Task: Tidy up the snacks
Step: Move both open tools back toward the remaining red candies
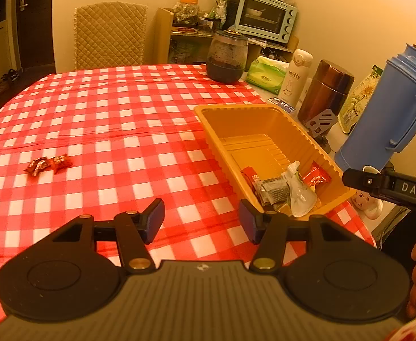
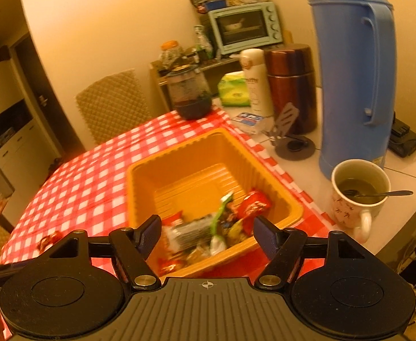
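Observation:
An orange plastic tray [image 1: 236, 122] [image 2: 208, 147] stands on the red checked tablecloth [image 1: 108, 108], with several snack packets [image 1: 287, 190] [image 2: 208, 227] heaped in its near end. Two red wrapped snacks [image 1: 48, 164] lie loose on the cloth far to the left; one shows at the left edge of the right wrist view [image 2: 48, 240]. My left gripper [image 1: 200, 216] is open above the cloth, just left of the tray's near corner, nothing between its fingers. My right gripper [image 2: 206, 233] is open over the tray's near end, above the packets, holding nothing.
A blue thermos [image 1: 389, 113] [image 2: 355, 79], a mug with a spoon [image 2: 355, 196], a brown flask [image 1: 324, 91], a white bottle [image 1: 296, 76], a tissue pack [image 1: 267, 75] and a dark jar [image 1: 227, 56] stand right of and behind the tray. A chair [image 1: 109, 34] stands beyond the table.

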### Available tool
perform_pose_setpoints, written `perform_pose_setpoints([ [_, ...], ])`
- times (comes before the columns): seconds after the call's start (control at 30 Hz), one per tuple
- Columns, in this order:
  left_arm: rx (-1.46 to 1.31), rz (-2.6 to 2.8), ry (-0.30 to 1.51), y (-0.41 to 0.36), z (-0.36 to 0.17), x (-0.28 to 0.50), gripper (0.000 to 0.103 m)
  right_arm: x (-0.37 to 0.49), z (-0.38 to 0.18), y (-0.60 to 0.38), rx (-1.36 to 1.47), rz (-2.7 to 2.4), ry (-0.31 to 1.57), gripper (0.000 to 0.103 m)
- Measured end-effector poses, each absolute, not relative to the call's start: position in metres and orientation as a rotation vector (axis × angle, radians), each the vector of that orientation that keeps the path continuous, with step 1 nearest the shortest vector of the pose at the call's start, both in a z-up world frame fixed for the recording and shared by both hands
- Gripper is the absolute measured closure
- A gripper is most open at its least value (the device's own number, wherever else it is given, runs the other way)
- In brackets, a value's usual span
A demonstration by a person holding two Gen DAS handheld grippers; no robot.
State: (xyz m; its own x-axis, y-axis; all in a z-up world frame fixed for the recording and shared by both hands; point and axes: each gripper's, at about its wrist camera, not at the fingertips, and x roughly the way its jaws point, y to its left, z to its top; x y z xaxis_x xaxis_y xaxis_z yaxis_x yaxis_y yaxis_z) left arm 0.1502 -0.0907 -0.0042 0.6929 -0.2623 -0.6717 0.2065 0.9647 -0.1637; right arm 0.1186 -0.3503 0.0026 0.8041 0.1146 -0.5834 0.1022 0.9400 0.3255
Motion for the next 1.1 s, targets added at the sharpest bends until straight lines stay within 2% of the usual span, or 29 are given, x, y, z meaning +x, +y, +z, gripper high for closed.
perform_pose_setpoints([
  [0.23,-0.085,-0.224,0.734,-0.066,0.007,0.131,0.038,0.106,0.011,-0.317,0.323,0.065,0.645,0.032],
  [0.47,-0.107,-0.161,0.717,-0.032,0.014,0.115,0.033,0.101,0.018,-0.287,0.29,0.123,0.643,0.032],
  [0.7,-0.123,-0.108,0.711,-0.004,0.016,0.105,0.032,0.098,0.023,-0.263,0.259,0.163,0.64,0.032],
  [1.1,-0.132,-0.072,0.709,0.025,0.017,0.097,0.025,0.103,0.022,-0.234,0.213,0.214,0.649,0.032],
])
